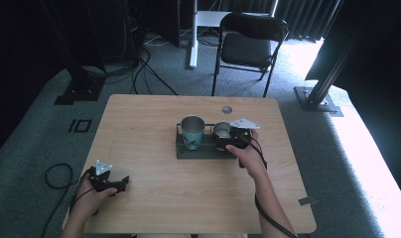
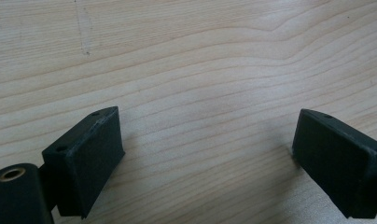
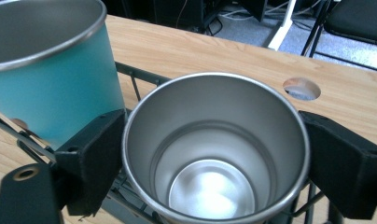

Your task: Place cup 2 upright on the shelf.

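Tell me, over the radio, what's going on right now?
Right gripper clamped on steel cup in wire rack. Left gripper open, empty, on table. Teal cup close beside.

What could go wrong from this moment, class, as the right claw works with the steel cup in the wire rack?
1. The right claw grips the steel cup by its smooth round wall; it might slip or tilt if lifted.
2. The teal cup stands very close beside it in the black wire rack; a sideways move could knock it.
3. The rack looks light, so a snagged cup might drag it along the table.
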`<action>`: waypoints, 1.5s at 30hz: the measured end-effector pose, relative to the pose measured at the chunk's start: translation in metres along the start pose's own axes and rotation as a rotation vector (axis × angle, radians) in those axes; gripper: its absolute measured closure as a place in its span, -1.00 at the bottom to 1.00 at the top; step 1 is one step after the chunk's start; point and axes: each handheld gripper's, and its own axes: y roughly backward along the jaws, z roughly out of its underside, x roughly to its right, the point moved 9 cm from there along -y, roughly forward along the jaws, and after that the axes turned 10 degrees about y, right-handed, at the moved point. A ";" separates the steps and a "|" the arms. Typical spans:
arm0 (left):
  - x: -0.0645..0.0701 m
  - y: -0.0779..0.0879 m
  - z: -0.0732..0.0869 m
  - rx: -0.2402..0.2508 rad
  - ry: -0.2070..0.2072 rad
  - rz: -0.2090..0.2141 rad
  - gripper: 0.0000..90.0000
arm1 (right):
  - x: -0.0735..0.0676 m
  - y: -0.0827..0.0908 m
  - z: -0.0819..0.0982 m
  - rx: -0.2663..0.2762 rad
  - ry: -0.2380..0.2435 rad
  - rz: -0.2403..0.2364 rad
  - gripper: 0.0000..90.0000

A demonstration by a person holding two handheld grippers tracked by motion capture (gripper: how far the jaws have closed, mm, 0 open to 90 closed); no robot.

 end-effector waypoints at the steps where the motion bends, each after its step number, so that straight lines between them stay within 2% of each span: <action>1: 0.000 0.000 0.000 0.000 0.000 0.000 -0.79 | 0.001 0.002 -0.001 0.003 0.006 0.001 -0.76; 10: 0.000 0.000 0.000 0.000 0.000 0.000 -0.79 | 0.005 0.019 -0.009 0.037 0.023 0.007 -0.76; 20: 0.000 0.000 0.000 0.000 0.000 0.000 -0.79 | 0.010 0.035 -0.003 0.038 0.024 0.016 -0.76; 32: 0.000 0.000 0.000 0.000 0.000 0.000 -0.79 | 0.019 0.050 0.017 0.021 0.013 0.037 -0.76; 45: 0.000 0.000 0.000 0.001 0.001 0.000 -0.79 | 0.030 0.066 0.048 0.000 -0.002 0.062 -0.76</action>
